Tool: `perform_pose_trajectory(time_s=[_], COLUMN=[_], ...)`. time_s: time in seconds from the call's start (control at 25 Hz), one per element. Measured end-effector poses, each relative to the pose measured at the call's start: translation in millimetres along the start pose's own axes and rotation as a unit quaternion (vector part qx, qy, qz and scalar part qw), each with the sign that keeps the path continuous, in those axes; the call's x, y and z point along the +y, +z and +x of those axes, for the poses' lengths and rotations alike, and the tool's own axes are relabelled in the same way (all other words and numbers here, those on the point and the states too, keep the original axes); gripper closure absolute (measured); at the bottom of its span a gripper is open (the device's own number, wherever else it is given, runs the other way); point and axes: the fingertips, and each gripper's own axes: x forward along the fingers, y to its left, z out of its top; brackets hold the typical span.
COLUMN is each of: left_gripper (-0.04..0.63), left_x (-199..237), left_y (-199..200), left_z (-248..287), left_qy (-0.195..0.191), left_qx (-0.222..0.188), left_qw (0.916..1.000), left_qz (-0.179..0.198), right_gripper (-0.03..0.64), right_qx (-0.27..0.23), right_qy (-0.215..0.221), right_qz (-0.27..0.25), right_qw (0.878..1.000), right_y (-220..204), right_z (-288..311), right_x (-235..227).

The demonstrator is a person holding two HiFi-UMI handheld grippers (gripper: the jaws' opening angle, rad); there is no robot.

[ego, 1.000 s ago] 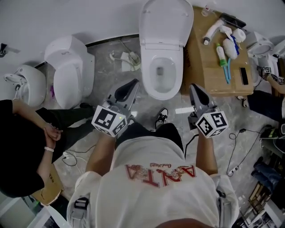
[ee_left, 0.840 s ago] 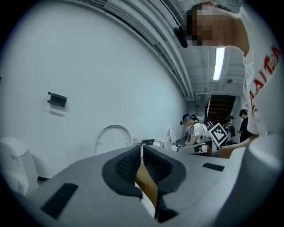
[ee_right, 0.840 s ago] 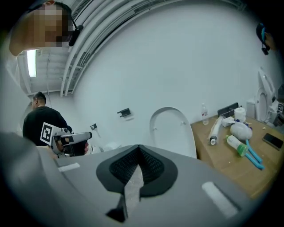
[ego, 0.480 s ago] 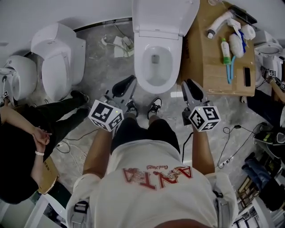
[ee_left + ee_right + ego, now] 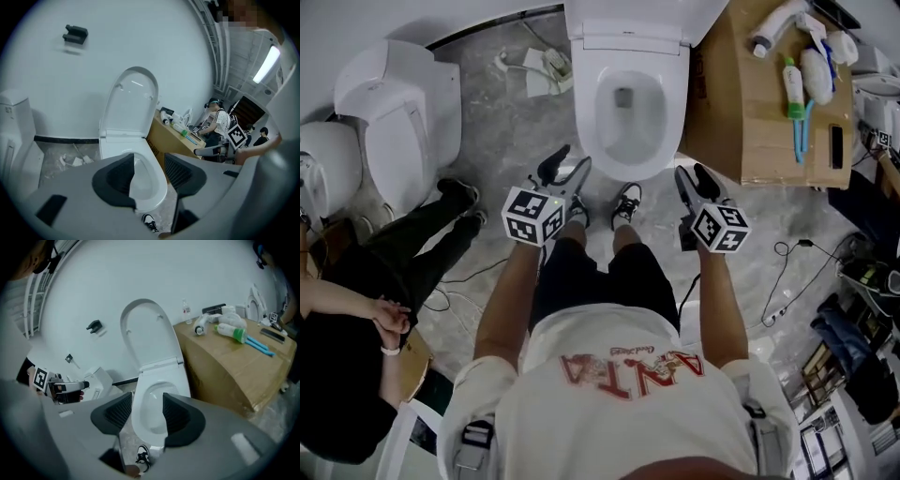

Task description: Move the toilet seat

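A white toilet (image 5: 628, 103) stands against the wall with its lid (image 5: 133, 101) upright. Its oval bowl rim (image 5: 157, 404) is uncovered. Whether a seat ring lies on the rim or leans against the lid, I cannot tell. My left gripper (image 5: 567, 172) hovers just short of the bowl's front left edge, and my right gripper (image 5: 695, 180) hovers off its front right. On both the jaws are opening with nothing between them. The bowl shows through the gap of the left gripper (image 5: 149, 173) and of the right gripper (image 5: 146, 411).
A cardboard box (image 5: 769, 122) right of the toilet carries a spray bottle, brushes and a phone. Two more white toilets (image 5: 398, 112) stand at the left. A person in black (image 5: 356, 309) sits there with legs stretched out. Cables (image 5: 787, 272) run over the floor.
Both grippers' jaws have gone from shut to parted. The person holding them has stepped closer, so the grippers now sit beside the bowl's front edge.
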Motion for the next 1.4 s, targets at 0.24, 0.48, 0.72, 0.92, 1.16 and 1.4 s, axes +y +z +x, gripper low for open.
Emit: perform_pose_trajectory(time_s=[0.24,0.48,0.72,0.92,1.16,1.4], left_gripper=[0.388,0.388,0.379,0.379,0.379,0.379], left_x=[31,64,89,94,89,84], left_y=[-58,-121,-174,-215,-252,-267], left_z=[39,77,108,124,141,150], left_qy=[0.013,0.029,0.029,0.029,0.018,0.012], left_qx=[0.036,0.073,0.107,0.138,0.166,0.173], left_qw=[0.9979,0.9912,0.9782,0.9702,0.9617,0.9560], left_qz=[-0.052,-0.106,-0.176,-0.197,-0.218,-0.237], right_gripper=[0.399,0.390,0.385,0.375,0.356,0.356], right_qx=[0.043,0.077,0.091,0.106,0.118,0.130], right_qy=[-0.012,-0.018,-0.030,-0.045,-0.042,-0.033], right_qz=[0.060,0.083,0.122,0.150,0.195,0.204], right_qw=[0.997,0.993,0.988,0.982,0.973,0.970], right_y=[-53,-96,-133,-163,-194,-211], right_z=[34,71,104,120,138,150], right_x=[-36,-61,-86,-107,-129,-132])
